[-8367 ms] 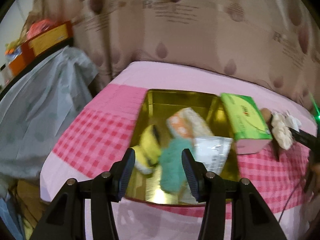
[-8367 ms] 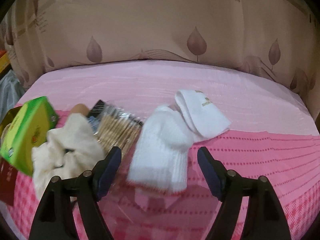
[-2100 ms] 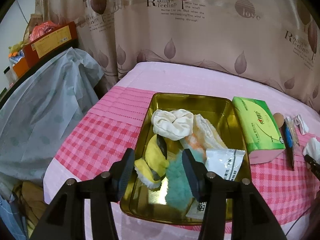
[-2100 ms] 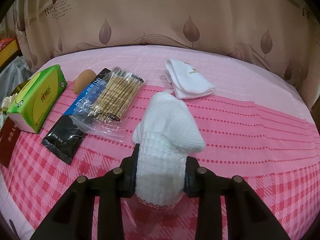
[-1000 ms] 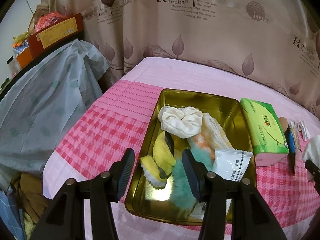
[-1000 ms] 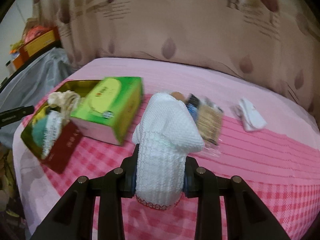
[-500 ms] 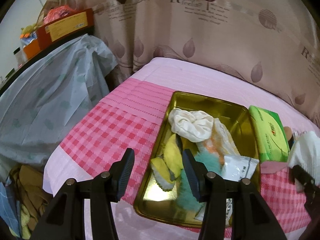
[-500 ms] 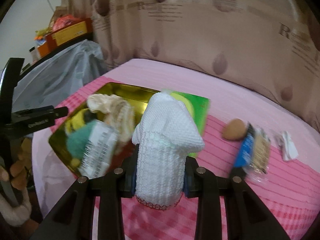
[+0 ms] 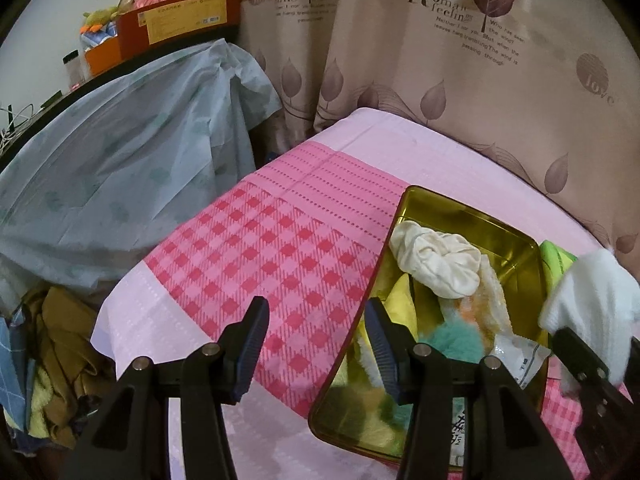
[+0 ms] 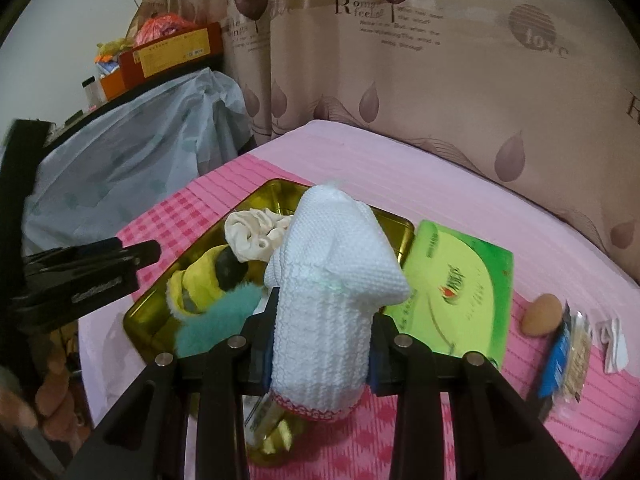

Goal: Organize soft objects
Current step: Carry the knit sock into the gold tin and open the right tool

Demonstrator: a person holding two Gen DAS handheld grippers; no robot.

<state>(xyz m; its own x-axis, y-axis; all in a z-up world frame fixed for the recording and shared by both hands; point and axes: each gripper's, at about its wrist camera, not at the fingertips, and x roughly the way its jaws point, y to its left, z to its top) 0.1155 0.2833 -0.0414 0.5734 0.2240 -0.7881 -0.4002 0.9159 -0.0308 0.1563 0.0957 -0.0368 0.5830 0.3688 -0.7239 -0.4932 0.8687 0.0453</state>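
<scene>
— Right gripper (image 10: 322,332) clamped tight on the white knit sock (image 10: 334,264), held above the near end of the gold tray (image 10: 394,222). Left gripper (image 9: 316,340) spread wide, holding nothing, parked over the checked cloth (image 9: 256,240) just left of the tray.

— Room in there?

— Crowded. Cream scrunchie (image 10: 256,232) at the far end, yellow plush (image 10: 200,280) and teal fluffy piece (image 10: 216,320) along the left side, white packet (image 9: 520,356) near the right wall. Best gap probably toward the far right corner, beside the scrunchie.

— So: carry a little farther in, lower until the toe touches the pile, then release. No dropping from height, or likely to slide over the rim toward the green tissue box (image 10: 456,280).

— And the left?

— Best kept clear of the tray, out of the path.
</scene>
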